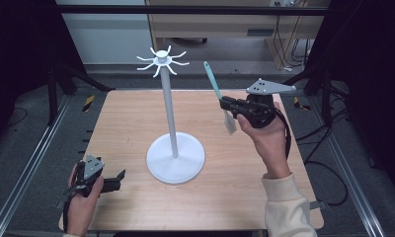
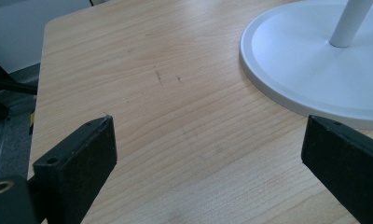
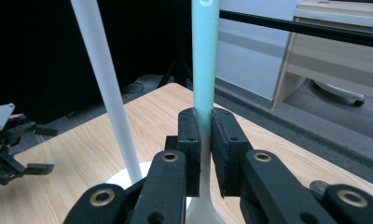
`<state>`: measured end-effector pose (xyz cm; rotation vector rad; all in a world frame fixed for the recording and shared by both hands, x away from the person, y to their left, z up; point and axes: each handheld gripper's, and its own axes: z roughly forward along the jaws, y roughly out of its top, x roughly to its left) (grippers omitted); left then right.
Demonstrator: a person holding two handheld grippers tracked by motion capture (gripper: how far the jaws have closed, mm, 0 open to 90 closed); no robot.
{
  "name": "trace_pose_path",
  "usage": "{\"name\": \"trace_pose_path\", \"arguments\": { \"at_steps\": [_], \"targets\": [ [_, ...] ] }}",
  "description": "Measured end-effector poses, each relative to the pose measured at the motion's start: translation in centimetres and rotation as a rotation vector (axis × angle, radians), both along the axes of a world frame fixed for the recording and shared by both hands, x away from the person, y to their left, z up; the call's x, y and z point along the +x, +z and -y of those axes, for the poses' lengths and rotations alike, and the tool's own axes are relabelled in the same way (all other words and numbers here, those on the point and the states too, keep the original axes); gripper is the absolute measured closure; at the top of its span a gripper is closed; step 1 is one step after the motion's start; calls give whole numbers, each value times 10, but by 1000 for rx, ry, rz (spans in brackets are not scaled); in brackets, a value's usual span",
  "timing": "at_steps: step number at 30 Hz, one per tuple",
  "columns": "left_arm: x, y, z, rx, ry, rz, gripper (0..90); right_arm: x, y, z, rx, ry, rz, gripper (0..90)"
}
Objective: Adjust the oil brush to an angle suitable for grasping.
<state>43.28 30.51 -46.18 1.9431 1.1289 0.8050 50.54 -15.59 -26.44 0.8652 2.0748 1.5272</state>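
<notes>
Right gripper (image 1: 231, 106) clamps spatula (image 1: 217, 94), handle tilted up toward the rack's hooks (image 1: 162, 59), left of and above it. Left gripper (image 1: 117, 178) rests with jaws spread, empty, low on tabletop (image 1: 126, 123).

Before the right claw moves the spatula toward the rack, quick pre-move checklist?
1. Grip: right claw shut on the spatula, pads clamped on the handle. Ok.
2. Spatula lifted off the table, teal handle end up, white blade below the claw. Ok.
3. Hanging hole at the handle tip: too small to see. Cannot tell.
4. Rack upright, base flat on the table. Ok.
5. Hooks at the rack top all bare. Ok.
6. Left claw open, low at the table's near left, apart from the rack base. Ok.
</notes>
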Motion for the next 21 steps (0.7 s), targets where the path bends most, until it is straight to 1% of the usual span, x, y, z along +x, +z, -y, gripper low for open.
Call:
{"name": "trace_pose_path", "arguments": {
  "at_steps": [6,10,21],
  "targets": [
    [0,0,0,0,-1,0,29,-2,2,-2,3,9,6,825],
    [0,0,1,1,-2,0,29,-4,3,-3,22,26,6,825],
    [0,0,1,2,0,2,28,-8,6,-11,37,64,20,825]
  ]
}}
